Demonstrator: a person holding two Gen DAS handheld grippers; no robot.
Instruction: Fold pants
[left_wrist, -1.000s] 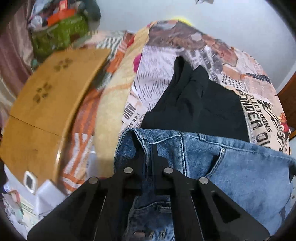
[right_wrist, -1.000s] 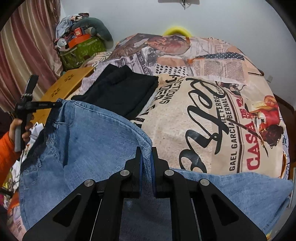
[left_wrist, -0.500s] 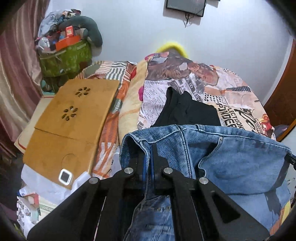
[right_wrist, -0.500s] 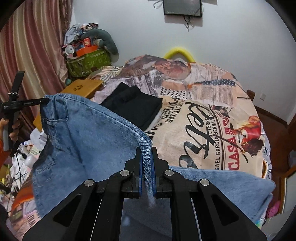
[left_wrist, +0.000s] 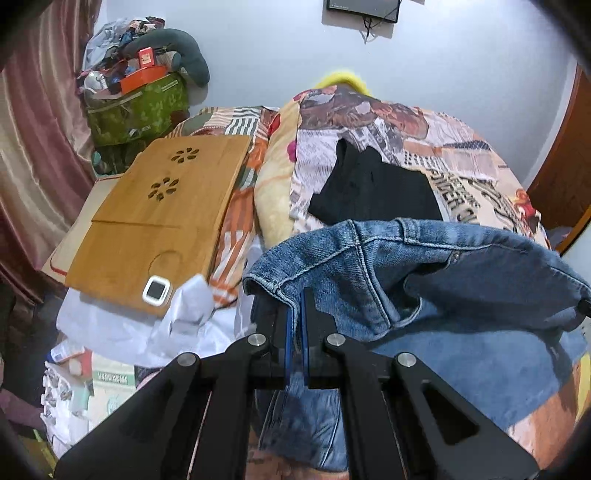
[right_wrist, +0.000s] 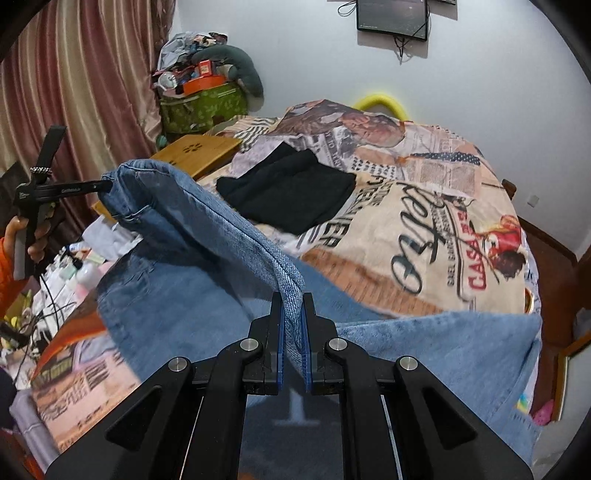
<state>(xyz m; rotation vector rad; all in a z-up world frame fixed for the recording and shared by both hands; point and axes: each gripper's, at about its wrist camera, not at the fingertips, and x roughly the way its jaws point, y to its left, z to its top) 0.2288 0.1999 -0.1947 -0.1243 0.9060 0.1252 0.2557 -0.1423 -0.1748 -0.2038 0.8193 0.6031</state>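
Observation:
Blue denim jeans (left_wrist: 424, 273) hang by their waistband between my two grippers, lifted above the bed. My left gripper (left_wrist: 294, 306) is shut on one end of the waistband. My right gripper (right_wrist: 292, 306) is shut on the other end. In the right wrist view the jeans (right_wrist: 207, 236) stretch from my fingers to the left gripper (right_wrist: 99, 184) at far left, and the legs drape down onto the bed.
A folded black garment (right_wrist: 291, 192) lies on the bed's printed newspaper-pattern cover (right_wrist: 424, 221). A wooden lap tray (left_wrist: 159, 218) sits left of the bed, with a green bag of clutter (left_wrist: 136, 107) behind it. Curtains hang at left.
Both grippers have risen with the jeans, lifting the waistband higher off the bed. The views now show more of the wall and room.

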